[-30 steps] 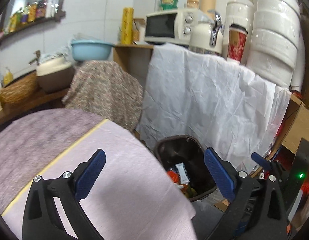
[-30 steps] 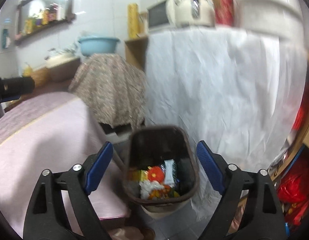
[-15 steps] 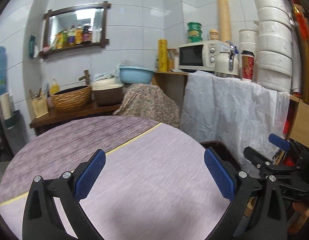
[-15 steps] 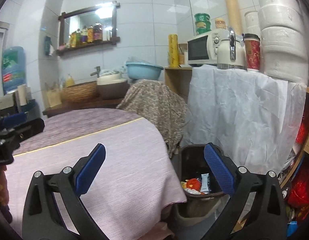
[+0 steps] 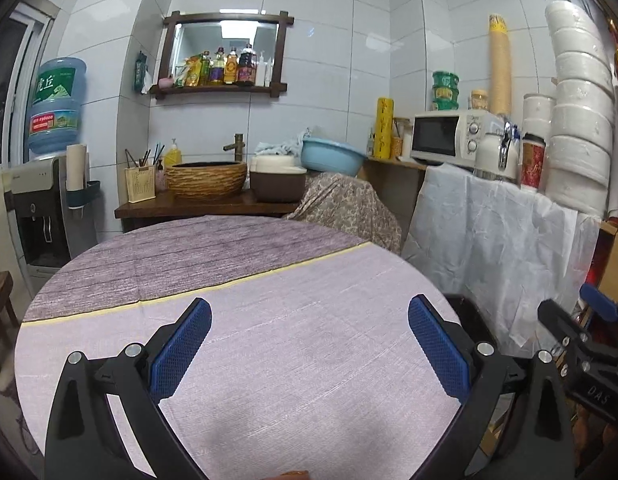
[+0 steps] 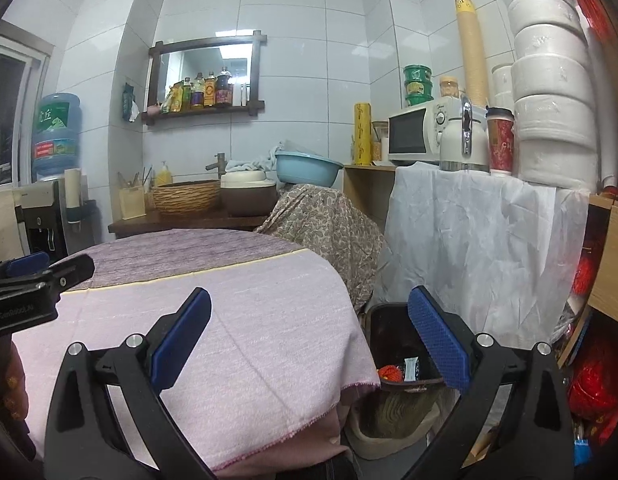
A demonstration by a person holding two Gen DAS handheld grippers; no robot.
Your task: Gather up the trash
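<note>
1. Round table (image 5: pixel 293 280) under a pink-and-purple cloth fills the lower half of both views. I see no loose trash on the cloth from either camera.
2. Trash bin (image 6: pixel 393 344), dark, stands on the floor off the table's right edge, below the white draped sheet (image 6: pixel 469 240). From the right camera it sits at about 4 o'clock, partly behind my right finger; its opening faces up, long axis running away from me.
3. Collected trash (image 6: pixel 401 370) lies in the bin's bottom: a red wrapper and a pale packet, touching.
4. Right gripper (image 6: pixel 309 336) is the nearer one to the bin. It is released, fingers spread wide, nothing between them, held level over the table edge and pointing toward the back wall.
5. Left gripper (image 5: pixel 309 340) hangs over mid-table, also released and empty, level, aimed toward 12 o'clock. From here only the bin's rim shows, at 3 o'clock.
6. Judgement: the collecting looks finished or nearly so; any further drop belongs to the right hand, swinging toward 4 o'clock.
</note>
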